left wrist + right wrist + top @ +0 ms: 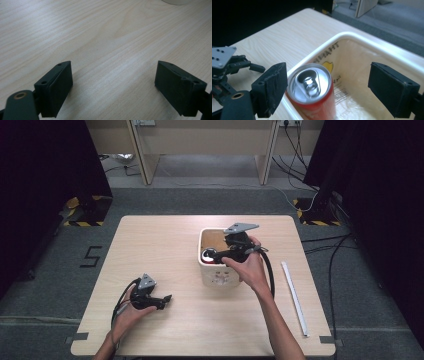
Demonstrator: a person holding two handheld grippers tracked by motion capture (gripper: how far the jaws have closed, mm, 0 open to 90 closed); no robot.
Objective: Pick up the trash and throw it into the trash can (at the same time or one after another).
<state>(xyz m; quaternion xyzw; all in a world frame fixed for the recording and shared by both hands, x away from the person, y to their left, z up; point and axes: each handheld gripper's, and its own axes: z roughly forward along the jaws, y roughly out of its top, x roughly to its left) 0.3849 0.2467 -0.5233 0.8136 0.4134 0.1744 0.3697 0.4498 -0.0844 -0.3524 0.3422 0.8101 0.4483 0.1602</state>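
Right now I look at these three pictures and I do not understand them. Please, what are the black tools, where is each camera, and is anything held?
A person at a wooden table holds a hand-held gripper in each hand. One camera looks down from above; one rides on each gripper, looking along its black jaws. The left gripper rests low over bare wood, jaws open, holding nothing. The right gripper is at a white bin with a red drink can standing inside. Its jaws stand wide; one pad is close beside the can, without gripping it. A white strip lies at the table's right.
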